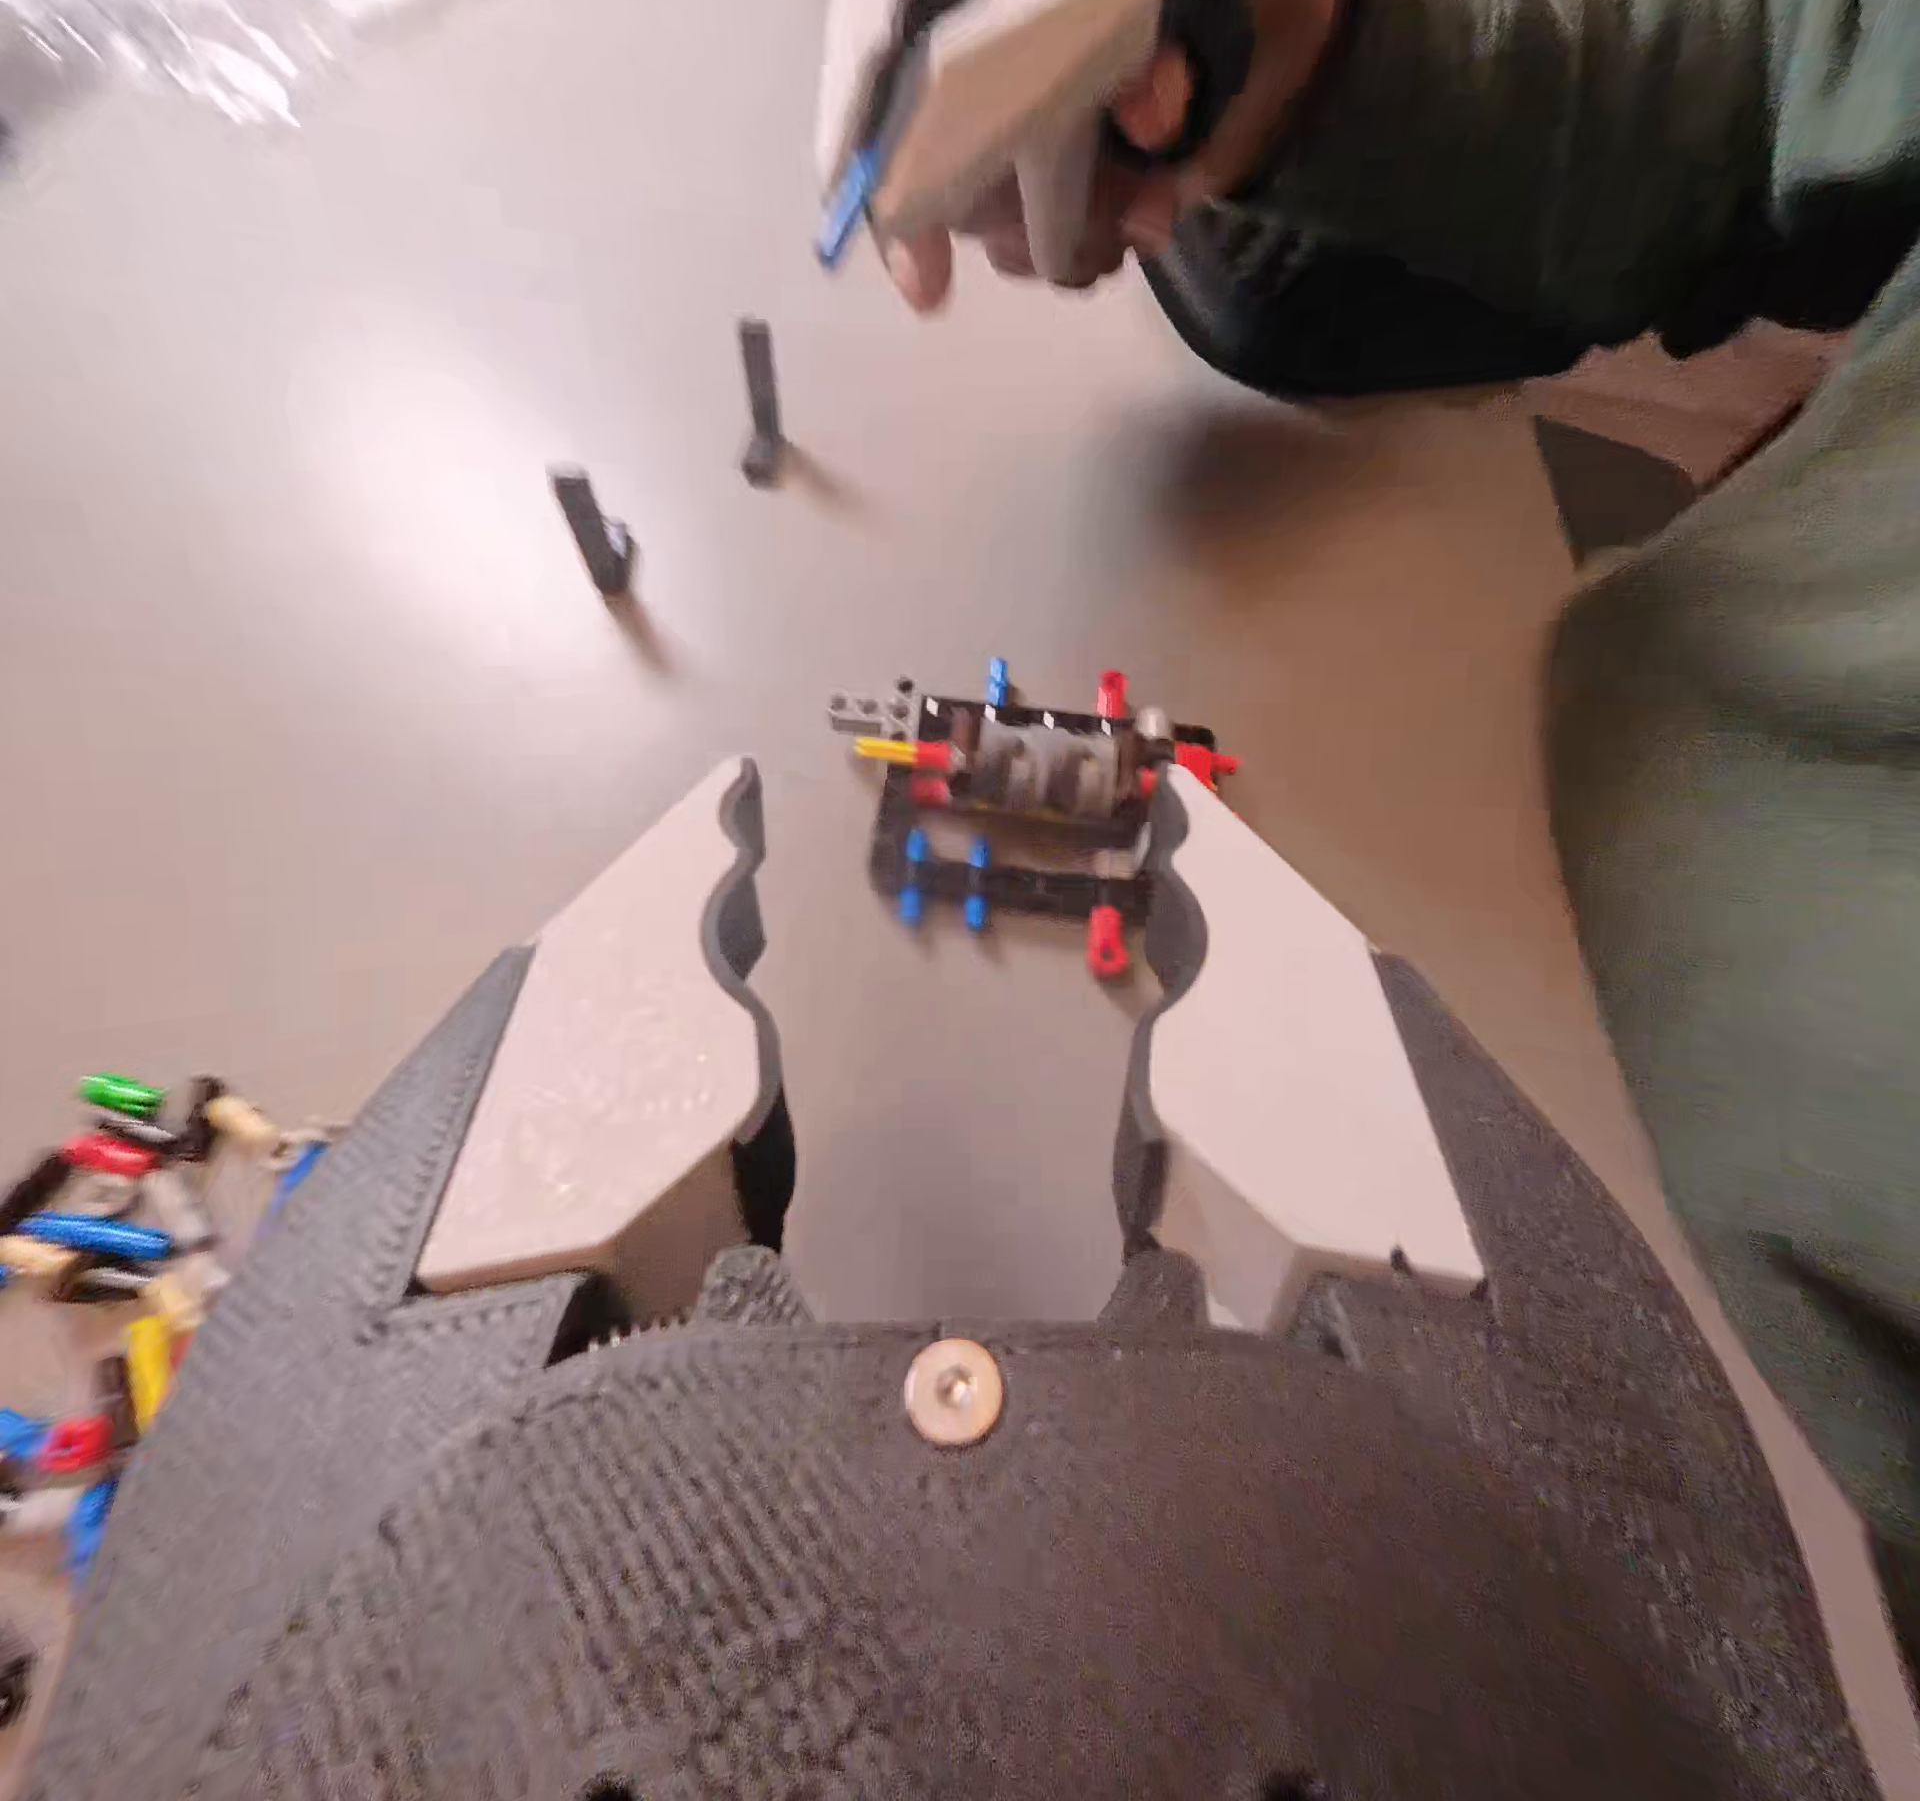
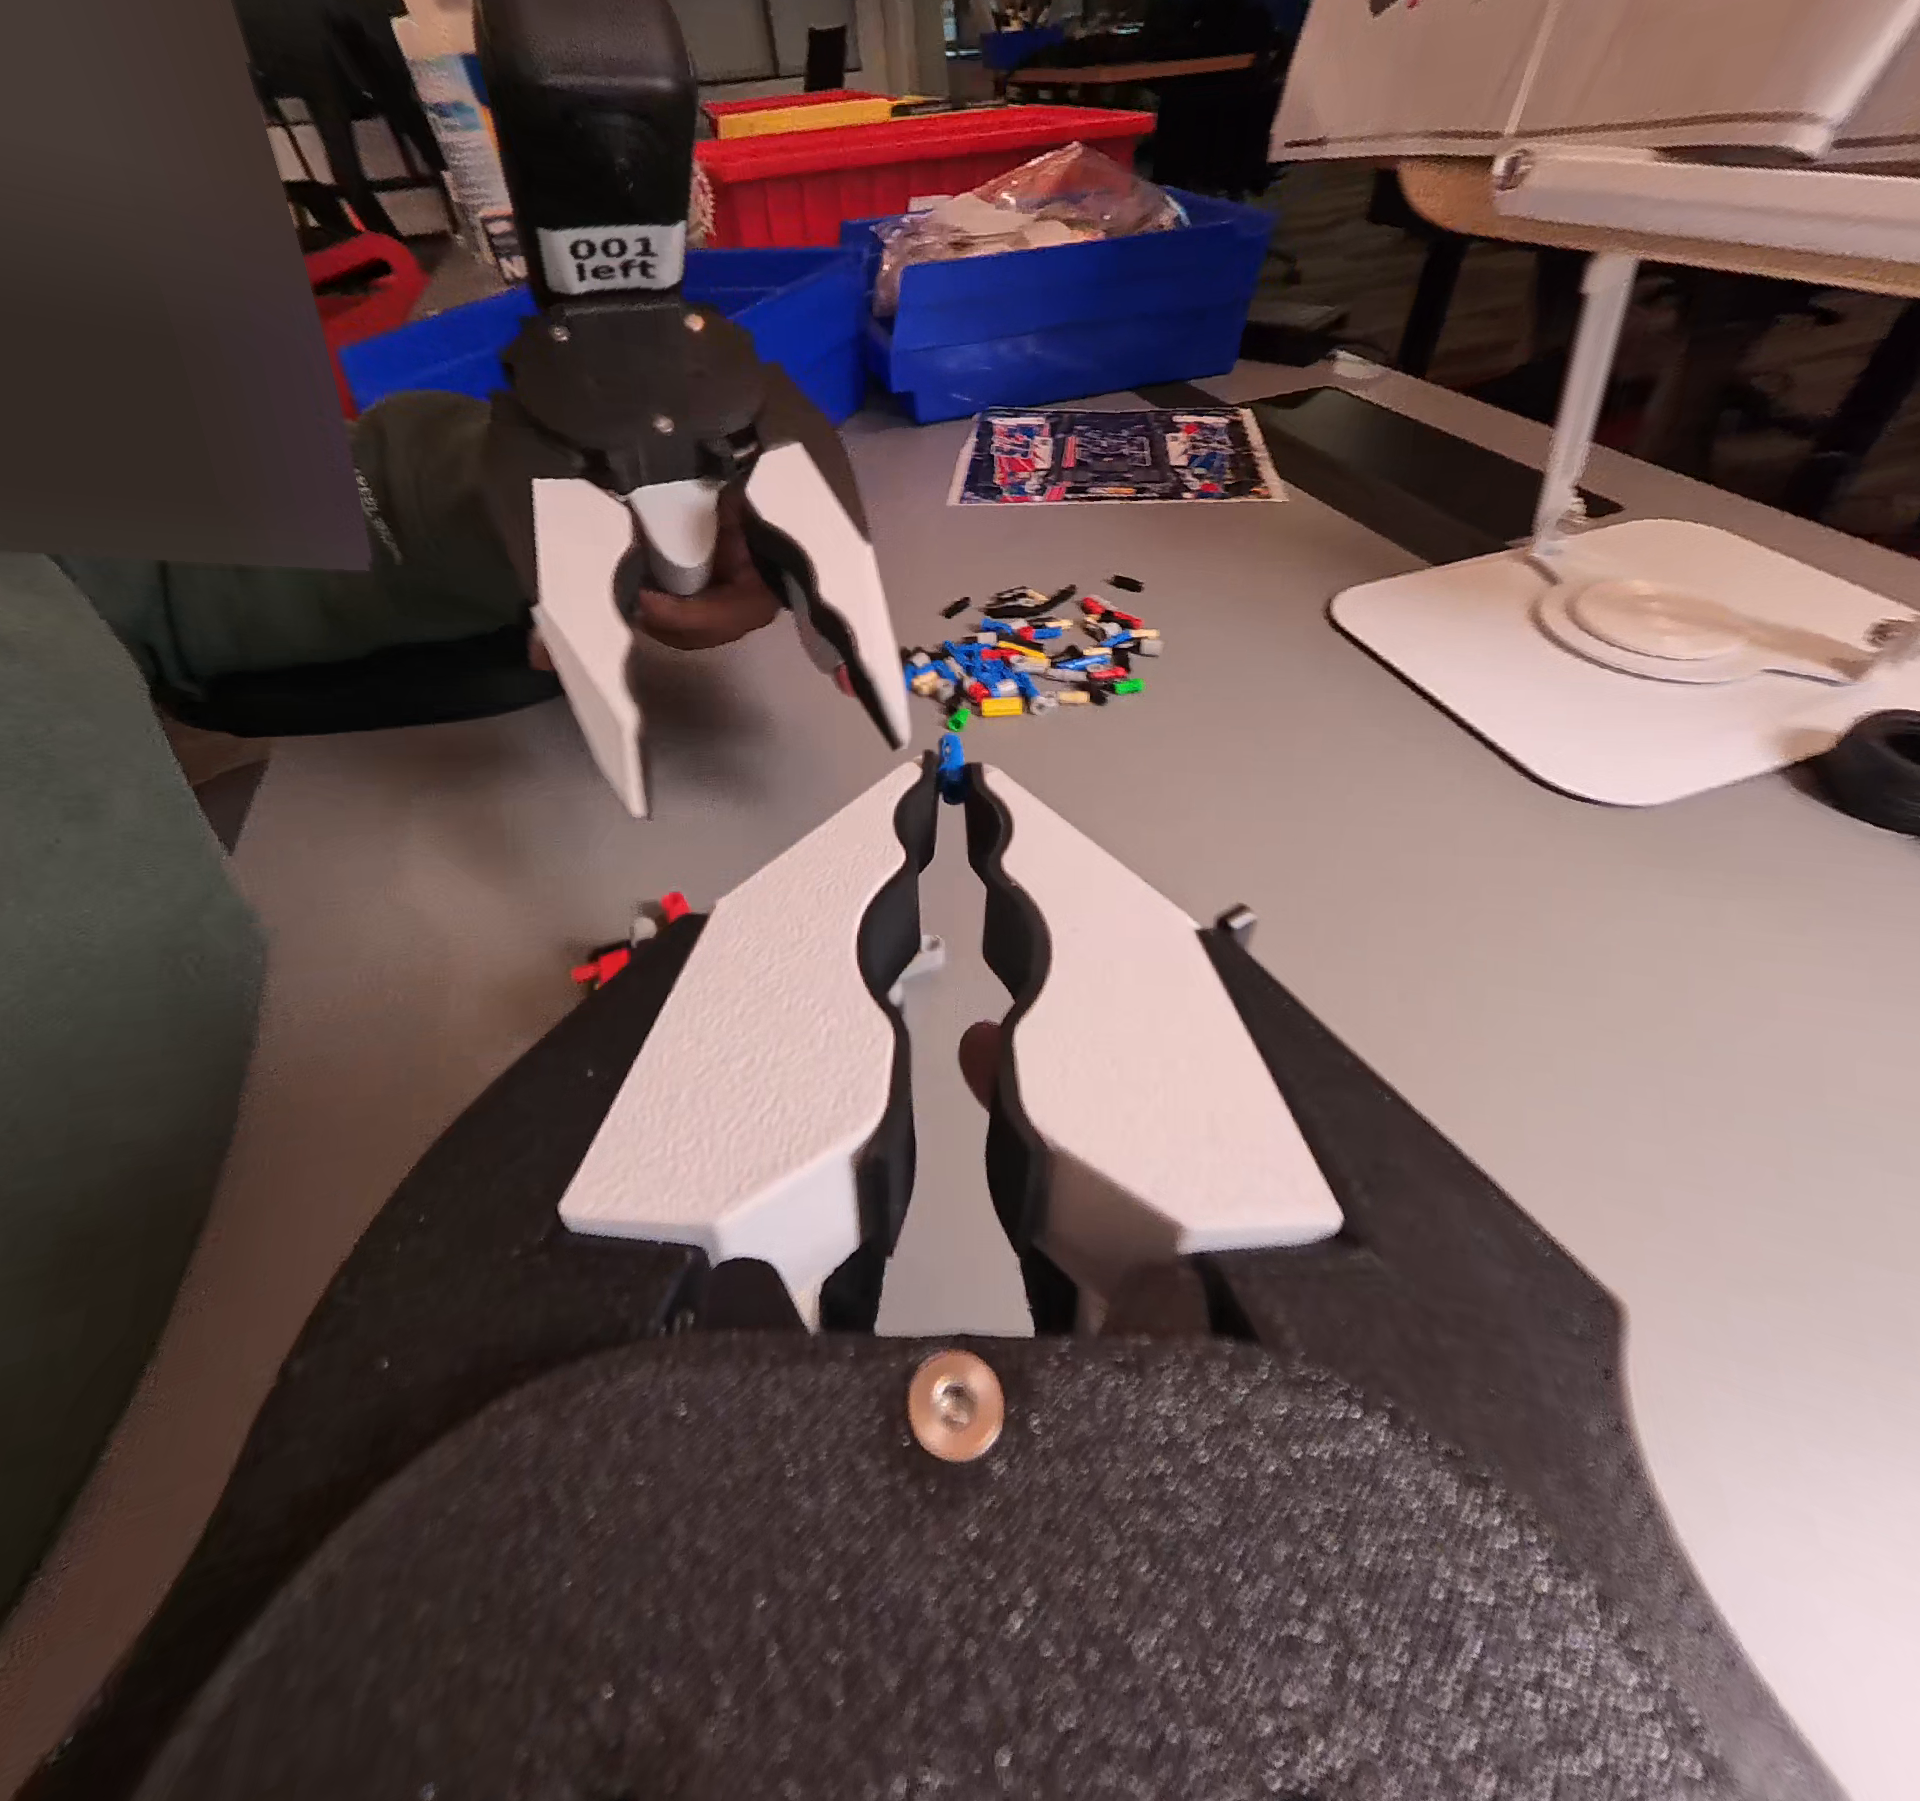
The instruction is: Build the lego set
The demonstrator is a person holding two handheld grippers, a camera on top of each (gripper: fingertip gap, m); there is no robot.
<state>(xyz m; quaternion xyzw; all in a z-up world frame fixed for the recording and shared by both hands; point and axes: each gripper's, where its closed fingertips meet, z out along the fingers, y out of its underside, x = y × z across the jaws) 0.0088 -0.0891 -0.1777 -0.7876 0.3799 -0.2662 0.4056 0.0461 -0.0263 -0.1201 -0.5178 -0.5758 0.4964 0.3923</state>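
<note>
A partly built lego frame [image 1: 1039,795], black with grey, blue, red and yellow pieces, lies on the grey table just beyond my left gripper [image 1: 961,775]. The left gripper is open and empty; its right fingertip is beside the frame's right end. In the right wrist view it [image 2: 769,775] hangs open above the table. My right gripper [image 2: 948,777] is shut on a small blue pin [image 2: 950,772] held at its tips. In the left wrist view it [image 1: 862,193] is high up, with the blue pin [image 1: 847,213] sticking out. A bit of the frame [image 2: 634,941] peeks out left of the right gripper.
A pile of loose lego pieces [image 2: 1029,660] lies ahead, also at the lower left in the left wrist view [image 1: 94,1263]. Two black beams [image 1: 592,530] [image 1: 761,401] lie apart on the table. Blue bins [image 2: 1060,317], red bins [image 2: 914,162], a printed sheet [image 2: 1117,458], a white stand base [image 2: 1621,671]. Across from one pair of fingers to the other is roughly 10 centimetres.
</note>
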